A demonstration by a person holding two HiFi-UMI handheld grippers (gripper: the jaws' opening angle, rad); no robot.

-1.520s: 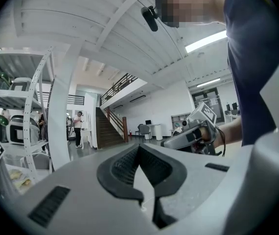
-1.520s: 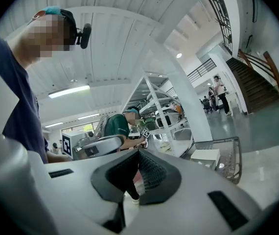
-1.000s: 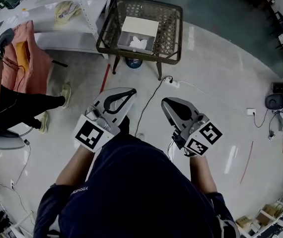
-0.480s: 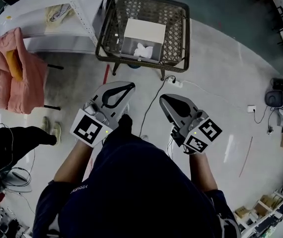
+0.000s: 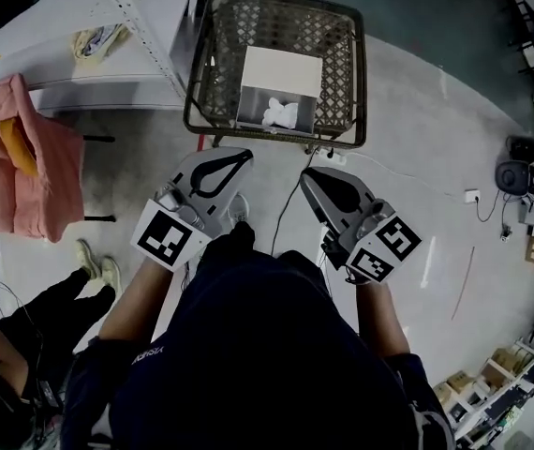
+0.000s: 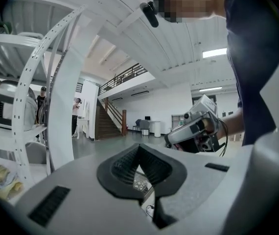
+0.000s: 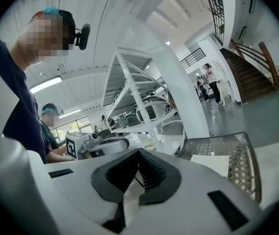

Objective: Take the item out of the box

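A white box (image 5: pixel 279 90) with its lid flipped back stands open on a dark wicker table (image 5: pixel 342 59) at the top of the head view. A crumpled white item (image 5: pixel 280 113) lies inside it. Both grippers are held low, on the near side of the table and apart from it. My left gripper (image 5: pixel 245 158) is shut with nothing between its jaws; its tips meet in its own view (image 6: pixel 139 149). My right gripper (image 5: pixel 307 177) is also shut and empty (image 7: pixel 139 153). From the right gripper view the wicker table (image 7: pixel 237 153) and the box lid (image 7: pixel 211 163) show at the right.
A white metal shelf rack (image 5: pixel 131 36) stands left of the table. A pink cloth (image 5: pixel 19 162) hangs over a chair at the far left, and a seated person's legs (image 5: pixel 56 298) are at the lower left. A cable (image 5: pixel 290 195) and a power strip (image 5: pixel 329 156) lie on the floor under the table's front edge.
The table and box have come lower and closer in the head view as I moved toward them. Both grippers stayed shut side by side. The person at the left shifted downward.
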